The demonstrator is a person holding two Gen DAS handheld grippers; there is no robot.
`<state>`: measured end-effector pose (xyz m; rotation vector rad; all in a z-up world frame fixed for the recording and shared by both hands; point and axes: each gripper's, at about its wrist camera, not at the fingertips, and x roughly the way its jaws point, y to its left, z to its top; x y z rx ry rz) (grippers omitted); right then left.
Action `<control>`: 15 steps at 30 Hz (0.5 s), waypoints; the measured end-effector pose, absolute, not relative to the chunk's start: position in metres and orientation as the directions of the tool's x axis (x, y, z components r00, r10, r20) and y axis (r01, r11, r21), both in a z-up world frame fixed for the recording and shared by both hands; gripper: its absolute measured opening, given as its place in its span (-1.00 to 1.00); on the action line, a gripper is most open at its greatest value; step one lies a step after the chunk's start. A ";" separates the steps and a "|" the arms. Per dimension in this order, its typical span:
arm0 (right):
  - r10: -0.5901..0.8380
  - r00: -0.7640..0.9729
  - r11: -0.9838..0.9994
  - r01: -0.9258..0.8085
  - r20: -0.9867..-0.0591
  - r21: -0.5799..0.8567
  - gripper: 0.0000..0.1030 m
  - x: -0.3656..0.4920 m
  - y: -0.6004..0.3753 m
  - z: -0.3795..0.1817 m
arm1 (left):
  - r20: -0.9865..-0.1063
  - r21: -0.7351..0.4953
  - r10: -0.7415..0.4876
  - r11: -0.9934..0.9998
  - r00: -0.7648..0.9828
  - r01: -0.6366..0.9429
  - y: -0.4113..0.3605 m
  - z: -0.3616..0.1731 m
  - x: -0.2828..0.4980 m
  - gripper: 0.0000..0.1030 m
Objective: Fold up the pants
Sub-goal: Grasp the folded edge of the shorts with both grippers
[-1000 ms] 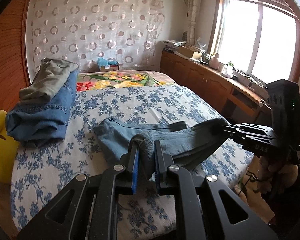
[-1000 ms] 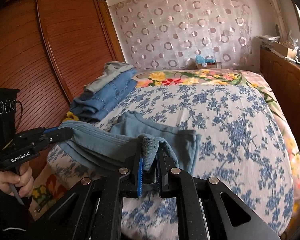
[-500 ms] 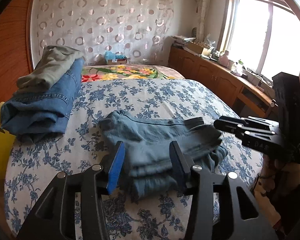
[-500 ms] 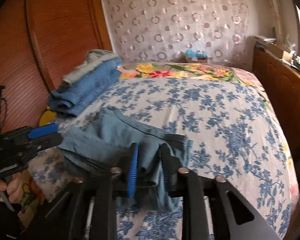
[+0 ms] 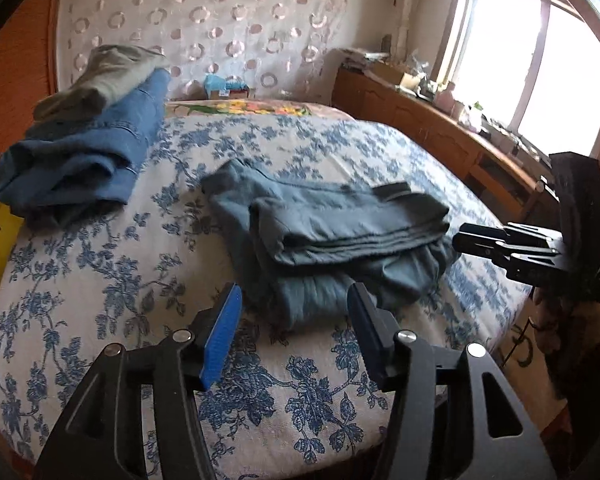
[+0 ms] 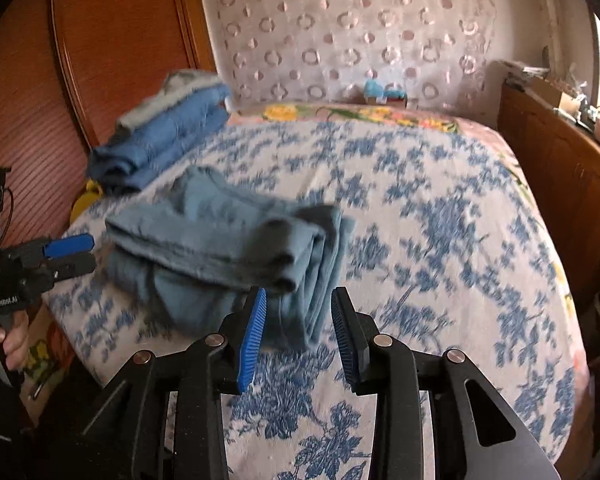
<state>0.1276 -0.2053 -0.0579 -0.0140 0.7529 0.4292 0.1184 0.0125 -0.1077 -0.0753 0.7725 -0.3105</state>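
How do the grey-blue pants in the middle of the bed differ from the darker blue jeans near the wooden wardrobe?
The grey-blue pants are paler and greyer; the darker blue jeans are a stronger blue. The grey-blue pants lie alone near the bed's front edge; the jeans lie at the bed's left side, with a folded grey-green garment on top. Both are folded and rest on the blue floral bedspread.

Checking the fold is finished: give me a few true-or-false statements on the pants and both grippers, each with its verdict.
1. The left gripper is clamped on the grey-blue pants. False: its jaws are open and empty.
2. The right gripper is open. True.
3. The grey-blue pants lie folded on the floral bedspread. True.
4. The grey-blue pants sit on top of the stack of folded clothes. False: they lie apart from it.
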 end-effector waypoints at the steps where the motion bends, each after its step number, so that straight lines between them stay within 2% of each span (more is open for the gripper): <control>1: 0.379 0.635 0.910 -0.386 -0.673 0.148 -0.23 0.130 -0.204 -0.060 | -0.680 -0.175 -0.301 0.952 0.668 0.251 0.010 -0.110 0.120 0.09; 3: 0.384 0.618 0.905 -0.400 -0.686 0.146 -0.22 0.136 -0.197 -0.064 | -0.693 -0.168 -0.297 0.953 0.657 0.253 0.007 -0.115 0.124 0.01; 5: 0.375 0.601 0.902 -0.413 -0.706 0.128 -0.22 0.141 -0.190 -0.069 | -0.696 -0.182 -0.314 0.947 0.645 0.265 0.006 -0.120 0.129 -0.19; 9: 0.362 0.586 0.906 -0.404 -0.724 0.126 -0.22 0.147 -0.187 -0.074 | -0.722 -0.187 -0.308 0.949 0.619 0.254 0.005 -0.130 0.140 -0.36; 10: 0.359 0.586 0.907 -0.402 -0.727 0.124 -0.27 0.147 -0.186 -0.074 | -0.721 -0.189 -0.312 0.948 0.618 0.256 0.005 -0.131 0.140 -0.42; 11: 0.365 0.585 0.905 -0.404 -0.724 0.130 -0.39 0.147 -0.186 -0.074 | -0.719 -0.186 -0.311 0.948 0.622 0.259 0.005 -0.131 0.140 -0.60; 13: 0.365 0.599 0.904 -0.411 -0.712 0.117 -0.81 0.144 -0.187 -0.071 | -0.711 -0.176 -0.305 0.949 0.634 0.261 0.006 -0.128 0.136 -0.78; 15: 0.371 0.612 0.905 -0.408 -0.699 0.122 -0.84 0.140 -0.193 -0.067 | -0.692 -0.177 -0.298 0.953 0.658 0.246 0.011 -0.122 0.130 -0.81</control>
